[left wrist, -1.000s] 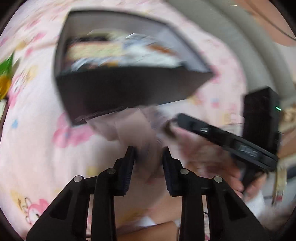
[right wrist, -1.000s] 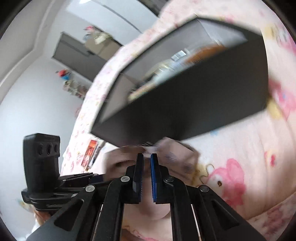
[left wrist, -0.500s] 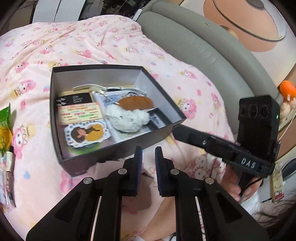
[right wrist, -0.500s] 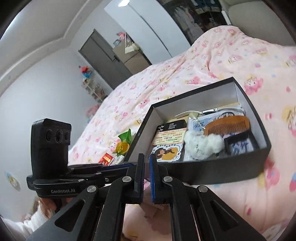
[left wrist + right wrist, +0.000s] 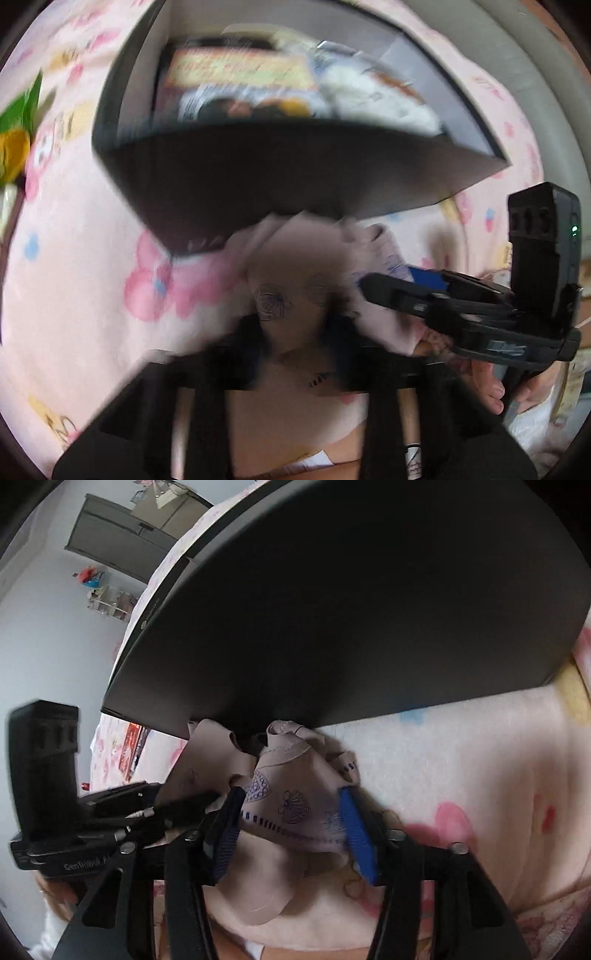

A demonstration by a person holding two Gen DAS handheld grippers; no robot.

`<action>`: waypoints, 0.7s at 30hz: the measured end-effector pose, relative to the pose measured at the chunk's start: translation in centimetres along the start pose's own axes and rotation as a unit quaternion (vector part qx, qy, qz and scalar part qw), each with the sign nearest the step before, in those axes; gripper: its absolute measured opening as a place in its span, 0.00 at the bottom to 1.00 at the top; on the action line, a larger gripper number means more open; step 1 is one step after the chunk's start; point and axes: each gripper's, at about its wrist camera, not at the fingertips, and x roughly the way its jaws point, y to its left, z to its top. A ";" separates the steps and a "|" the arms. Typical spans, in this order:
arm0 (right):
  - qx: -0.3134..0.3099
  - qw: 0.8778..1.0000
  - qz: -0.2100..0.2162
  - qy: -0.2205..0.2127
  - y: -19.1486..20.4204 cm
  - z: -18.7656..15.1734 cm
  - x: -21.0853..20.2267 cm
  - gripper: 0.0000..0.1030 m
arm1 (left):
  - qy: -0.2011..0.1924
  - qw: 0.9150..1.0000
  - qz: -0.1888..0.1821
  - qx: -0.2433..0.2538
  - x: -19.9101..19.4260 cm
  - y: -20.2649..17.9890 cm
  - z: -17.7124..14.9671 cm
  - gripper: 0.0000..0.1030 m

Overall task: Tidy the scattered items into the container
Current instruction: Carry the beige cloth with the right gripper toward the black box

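Observation:
A black box point(image 5: 295, 173) sits on the pink bed; its side wall point(image 5: 351, 609) fills the right wrist view. A crumpled beige cloth with blue prints point(image 5: 291, 805) lies against the box's near wall, also in the left wrist view point(image 5: 295, 273). My right gripper point(image 5: 291, 827) is open, its blue pads on either side of the cloth. My left gripper point(image 5: 295, 350) is blurred, open, low over the same cloth. Cards, a white plush and a comb lie inside the box point(image 5: 258, 81).
A green and yellow packet point(image 5: 14, 129) lies on the bedspread at the left. A red packet point(image 5: 135, 738) lies beyond the box. A grey headboard point(image 5: 535, 85) runs behind. Pink patterned bedding point(image 5: 480, 775) surrounds the box.
Both grippers dropped from above the box down to the cloth at its near wall. Both sets of jaws went from nearly shut to open.

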 end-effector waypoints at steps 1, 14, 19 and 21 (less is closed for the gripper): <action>-0.016 1.000 0.007 -0.006 0.5 -0.1 -0.4 0.11 | -0.018 1.000 -0.007 0.009 -0.9 -0.4 -0.1 0.10; -0.154 0.957 0.091 -0.229 7.9 4.3 -16.2 0.06 | -0.195 0.971 -0.114 0.078 -14.7 -5.9 4.2 0.09; -0.151 0.965 0.045 -0.209 8.6 11.3 -13.8 0.06 | -0.113 0.994 0.004 -0.002 -11.9 -4.1 8.1 0.10; -0.141 0.970 0.045 -0.193 7.6 12.6 -12.0 0.06 | -0.076 0.996 0.042 -0.007 -10.2 -3.5 8.7 0.16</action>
